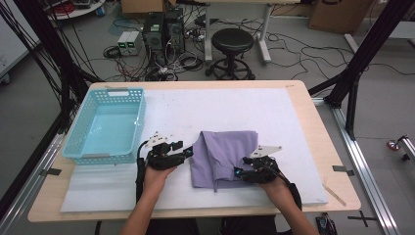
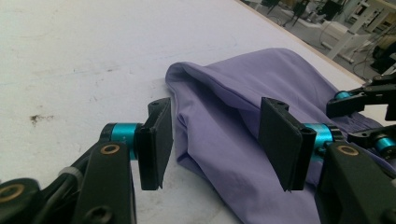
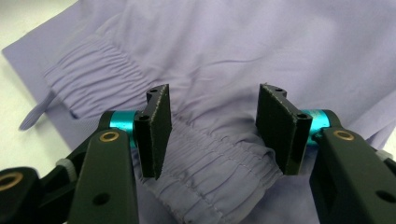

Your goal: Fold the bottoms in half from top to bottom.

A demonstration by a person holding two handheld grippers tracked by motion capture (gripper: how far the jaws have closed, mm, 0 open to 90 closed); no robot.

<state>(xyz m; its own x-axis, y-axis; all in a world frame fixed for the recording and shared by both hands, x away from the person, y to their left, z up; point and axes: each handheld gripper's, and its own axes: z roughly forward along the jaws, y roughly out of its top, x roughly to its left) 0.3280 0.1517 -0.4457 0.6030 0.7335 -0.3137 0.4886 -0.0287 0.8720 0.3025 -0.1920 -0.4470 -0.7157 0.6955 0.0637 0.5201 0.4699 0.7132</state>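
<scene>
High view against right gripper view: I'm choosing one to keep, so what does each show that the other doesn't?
The high view alone shows the light-blue plastic basket, the wooden table with its white mat, the left gripper at the cloth's left edge, both forearms, and the black stool.

The right gripper view alone shows the gathered elastic band and a thin drawstring end close up, between open black jaws.

Both show the folded lilac garment and the right gripper.
</scene>
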